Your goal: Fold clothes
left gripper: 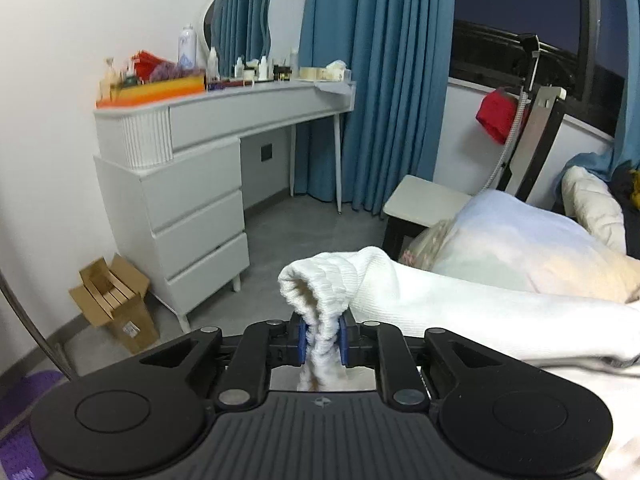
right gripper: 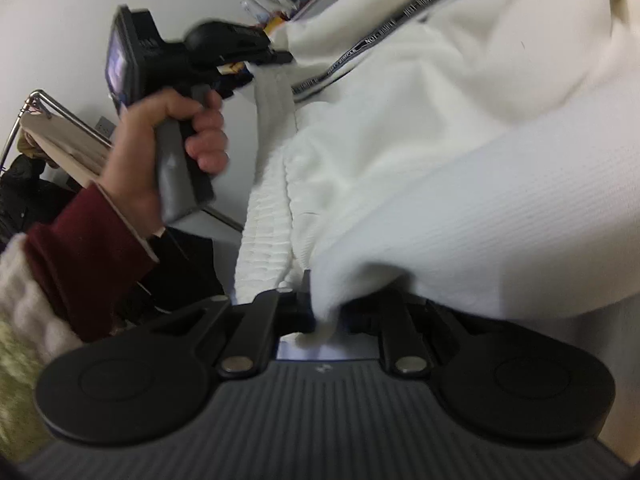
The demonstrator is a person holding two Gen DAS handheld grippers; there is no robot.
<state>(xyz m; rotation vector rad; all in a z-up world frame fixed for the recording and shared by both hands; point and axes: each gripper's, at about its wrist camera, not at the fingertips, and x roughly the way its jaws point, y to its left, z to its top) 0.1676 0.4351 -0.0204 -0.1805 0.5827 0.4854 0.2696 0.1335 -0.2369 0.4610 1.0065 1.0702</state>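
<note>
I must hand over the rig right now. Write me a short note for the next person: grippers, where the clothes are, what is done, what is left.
Left gripper: shut on the ribbed cuff of the white garment.
Right gripper: shut on another edge of the same garment; that view is blurred.
The garment is lifted and spans both grippers, beside the pillow.
The left hand shows in the right view.
Done: both grips taken.
Left: no finished fold is visible; lay it flat and fold.
</note>
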